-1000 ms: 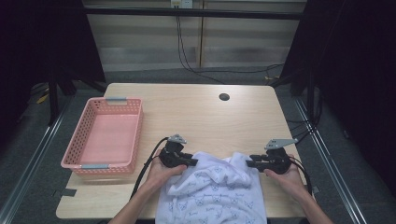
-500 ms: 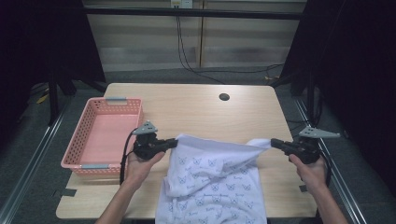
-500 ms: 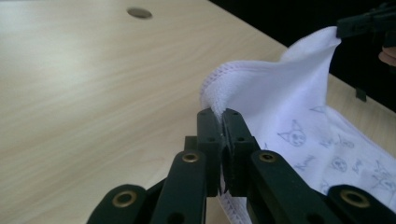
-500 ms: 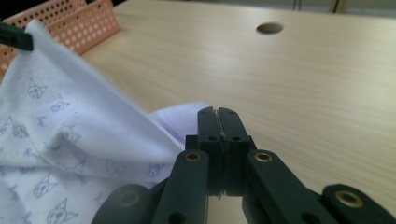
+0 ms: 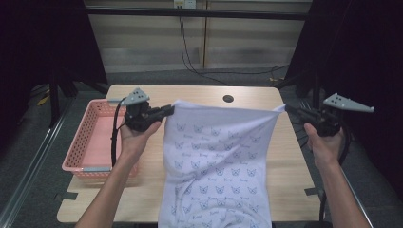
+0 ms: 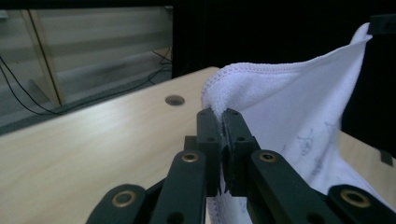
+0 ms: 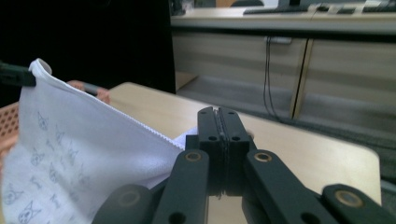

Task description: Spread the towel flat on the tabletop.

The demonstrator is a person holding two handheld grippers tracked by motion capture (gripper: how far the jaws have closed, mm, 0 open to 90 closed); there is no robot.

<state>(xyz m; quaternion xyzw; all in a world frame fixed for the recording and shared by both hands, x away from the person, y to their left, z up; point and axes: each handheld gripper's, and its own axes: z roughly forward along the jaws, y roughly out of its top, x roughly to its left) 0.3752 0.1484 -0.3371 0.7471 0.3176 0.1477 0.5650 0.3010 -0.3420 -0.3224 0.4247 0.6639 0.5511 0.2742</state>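
- Cloth [image 5: 216,161]: white, printed with small blue figures, hangs spread between the two grippers above the table's near half. Its lower part drapes past the near edge. The top hem runs taut from one corner to the other, which suggests it is being opened out flat, likely for folding or laying down.
- Left gripper [image 5: 167,110]: jaws closed together on the cloth's left top corner. In the left gripper view [image 6: 219,122] the hemmed corner is bunched between the pads. The grip sits right at the corner, so the edge hangs straight below it.
- Right gripper [image 5: 291,110]: jaws shut tight on the opposite top corner. In the right gripper view [image 7: 218,122] the fabric enters the pads from the left and the hem leads away toward the other gripper. It is held beyond the table's right edge, well apart from the left, to keep the hem stretched.
- Both hands are at about the same height, so the hem is near level and the cloth shows no twist.
- Table [image 5: 142,190]: pale wood; it is bare beneath and beyond the cloth, giving room to lay it down.
- Basket [image 5: 83,152]: pink, on the table's left side, just beside the left forearm, apart from the cloth.
- Hole [image 5: 228,99]: small dark round fitting near the far edge, behind the cloth.
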